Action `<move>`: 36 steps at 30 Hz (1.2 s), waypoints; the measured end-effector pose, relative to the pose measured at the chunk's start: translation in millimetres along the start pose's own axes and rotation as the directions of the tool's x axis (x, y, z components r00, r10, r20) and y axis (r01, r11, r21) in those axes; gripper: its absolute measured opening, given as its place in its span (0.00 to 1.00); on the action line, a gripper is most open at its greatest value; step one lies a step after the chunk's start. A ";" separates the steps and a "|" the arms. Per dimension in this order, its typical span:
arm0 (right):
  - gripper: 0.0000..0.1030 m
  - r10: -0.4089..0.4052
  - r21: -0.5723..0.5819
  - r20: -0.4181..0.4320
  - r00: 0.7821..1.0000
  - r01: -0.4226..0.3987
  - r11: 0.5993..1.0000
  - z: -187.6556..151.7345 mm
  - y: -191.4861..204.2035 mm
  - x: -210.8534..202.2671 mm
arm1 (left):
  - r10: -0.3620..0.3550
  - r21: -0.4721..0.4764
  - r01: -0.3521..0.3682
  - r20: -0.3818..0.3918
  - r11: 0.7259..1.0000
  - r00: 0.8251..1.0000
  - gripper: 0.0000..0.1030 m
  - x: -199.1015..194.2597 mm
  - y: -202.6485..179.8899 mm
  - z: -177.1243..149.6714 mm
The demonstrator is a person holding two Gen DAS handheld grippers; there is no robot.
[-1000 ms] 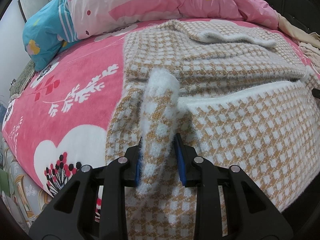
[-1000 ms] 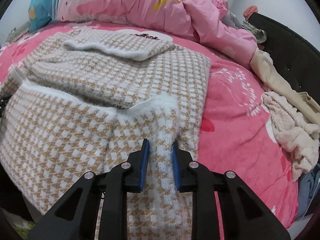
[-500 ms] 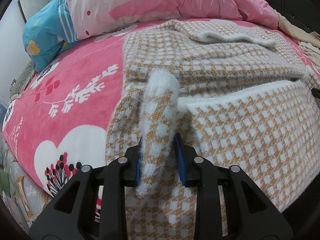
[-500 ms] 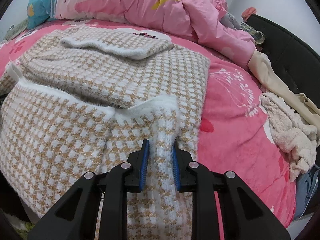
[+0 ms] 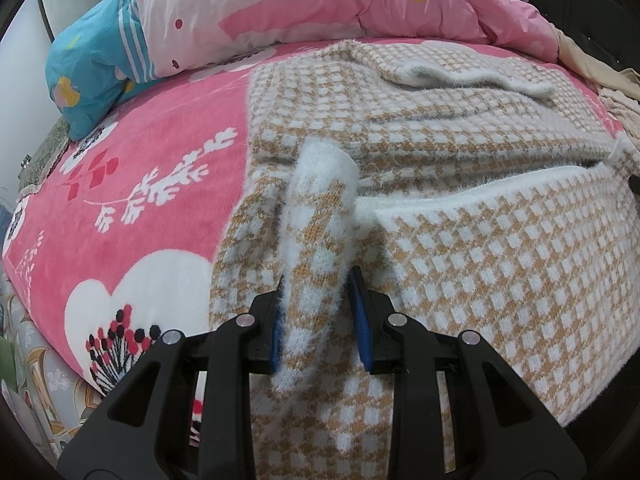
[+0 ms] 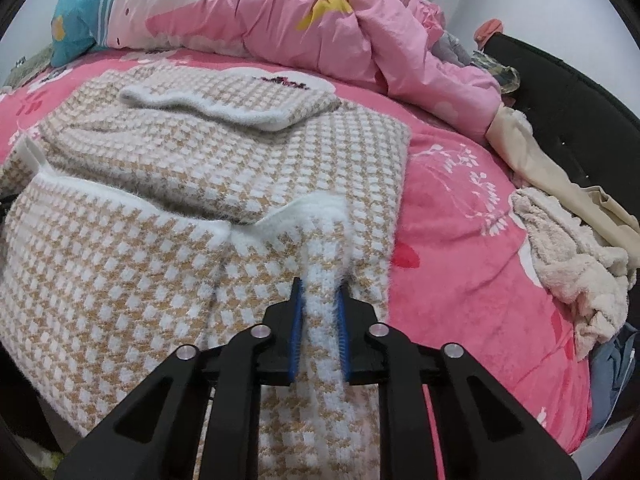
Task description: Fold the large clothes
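Observation:
A fuzzy tan-and-white checked sweater [image 5: 440, 140] lies spread on a pink flowered bed blanket [image 5: 160, 200]. Its near part is doubled over the far part, with the white hem running across the middle. My left gripper [image 5: 318, 304] is shut on the hem's left corner, which sticks up as a fuzzy tab between the blue pads. In the right wrist view, my right gripper [image 6: 320, 300] is closing its jaws on the right corner of the sweater [image 6: 224, 160], pads pressing the fabric. A folded white-edged piece [image 6: 224, 108] rests at the sweater's far end.
A bunched pink quilt [image 6: 300, 20] and a blue pillow [image 5: 88, 72] lie along the far side of the bed. At the right, a cream fleece garment [image 6: 568, 264] and a beige one [image 6: 540, 160] rest beside a black padded frame [image 6: 560, 92]. The bed's edge drops off at left.
The right gripper's jaws have narrowed on the hem corner, pinching it thinner, and its view has shifted slightly. The left gripper and its corner have not moved.

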State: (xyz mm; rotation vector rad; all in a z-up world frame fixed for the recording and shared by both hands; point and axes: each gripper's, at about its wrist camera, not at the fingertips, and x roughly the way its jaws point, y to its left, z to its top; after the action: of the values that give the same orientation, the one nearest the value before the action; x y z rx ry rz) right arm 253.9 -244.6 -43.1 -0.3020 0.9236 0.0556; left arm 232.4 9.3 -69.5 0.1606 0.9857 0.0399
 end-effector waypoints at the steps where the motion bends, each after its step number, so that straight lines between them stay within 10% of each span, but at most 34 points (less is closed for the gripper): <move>1: 0.11 -0.001 0.002 0.007 1.000 0.001 1.000 0.1 0.1 -3.3 | 0.002 0.003 -0.002 0.003 1.000 1.000 0.26 0.2 -0.7 0.3; 19: 0.09 -0.030 0.083 0.200 0.979 0.013 0.996 -21.1 -4.2 -87.5 | -0.057 0.013 0.056 0.203 0.998 0.977 0.07 -71.0 16.5 -20.0; 29: 0.08 -0.058 0.163 0.334 0.941 0.003 0.987 -32.9 -17.6 -129.8 | -0.057 0.002 0.060 0.349 0.998 0.935 0.07 -132.2 19.9 -25.6; 36: 0.08 -0.060 0.159 0.415 0.908 -0.007 0.987 18.2 -36.5 -140.1 | -0.086 0.030 0.081 0.432 0.996 0.898 0.06 -154.4 29.5 25.7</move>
State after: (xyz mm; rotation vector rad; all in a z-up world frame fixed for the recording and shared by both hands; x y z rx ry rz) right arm 189.7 -263.0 86.7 -0.1455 0.4909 0.0203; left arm 169.6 19.0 76.6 0.1302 0.5447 -0.0786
